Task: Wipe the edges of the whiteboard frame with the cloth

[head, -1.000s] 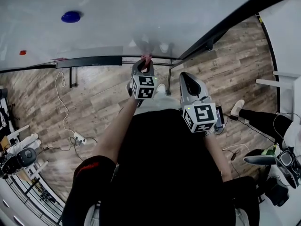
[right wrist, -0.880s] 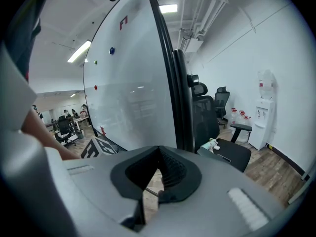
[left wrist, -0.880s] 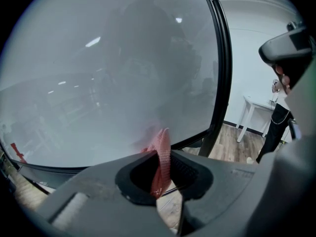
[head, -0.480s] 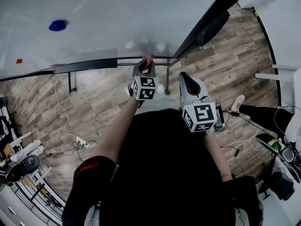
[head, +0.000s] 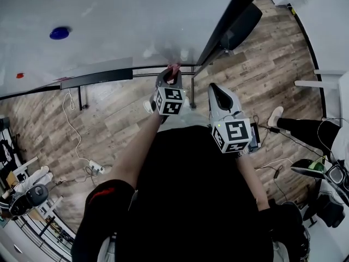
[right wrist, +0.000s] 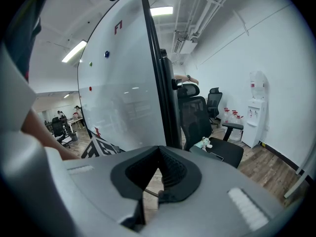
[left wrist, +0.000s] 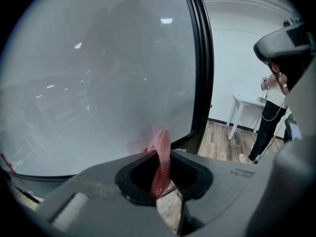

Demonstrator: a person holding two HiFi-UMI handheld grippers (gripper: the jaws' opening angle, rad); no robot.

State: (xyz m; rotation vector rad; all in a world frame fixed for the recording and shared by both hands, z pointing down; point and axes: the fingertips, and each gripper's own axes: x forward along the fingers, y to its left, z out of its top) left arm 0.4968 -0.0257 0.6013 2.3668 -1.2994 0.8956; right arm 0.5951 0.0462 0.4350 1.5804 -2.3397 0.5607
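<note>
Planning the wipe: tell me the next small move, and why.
Probably shift the left gripper right, pressing the pink cloth onto the black frame near its corner. The jaws are shut on the cloth, whose tip points at the whiteboard surface, just left of the frame.

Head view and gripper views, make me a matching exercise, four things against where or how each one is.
1 pink mesh cloth
2 blue round magnet
3 black office chair
4 right gripper

A stuck on the whiteboard
B shut, empty
C clamped in the left gripper
D on the floor past the black frame

Pairs: 1-C, 2-A, 3-D, 4-B
</note>
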